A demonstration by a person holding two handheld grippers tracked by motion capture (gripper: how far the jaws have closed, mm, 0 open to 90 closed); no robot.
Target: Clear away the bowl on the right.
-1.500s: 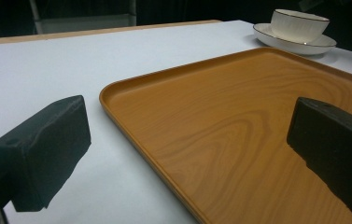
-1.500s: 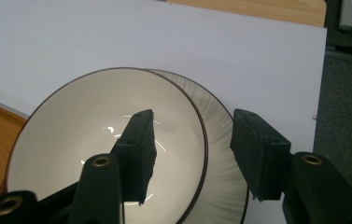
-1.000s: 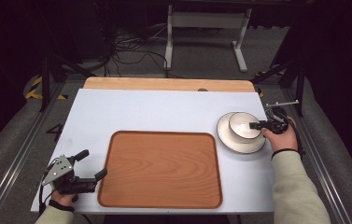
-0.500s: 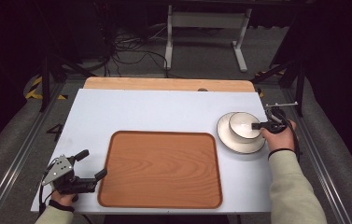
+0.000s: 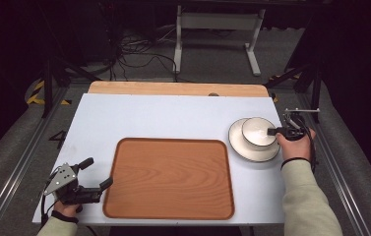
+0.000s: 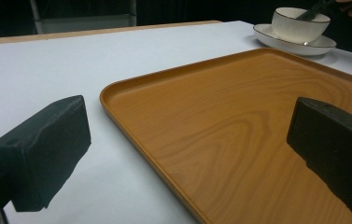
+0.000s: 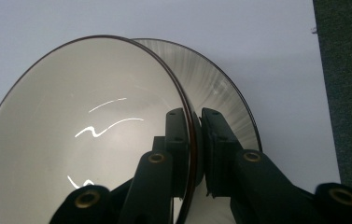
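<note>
With the right hand-held gripper clamped on the rim of the bowl, which sits on the plate at the table's right, lift straight up, keeping it level; the left hand-held gripper waits open.

Black hand-held gripper with brass-coloured screws; grey three-cornered plate on other; pale sleeves.

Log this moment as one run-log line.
right gripper: shut on bowl rim | bowl: on plate | left gripper: open, beside tray
</note>
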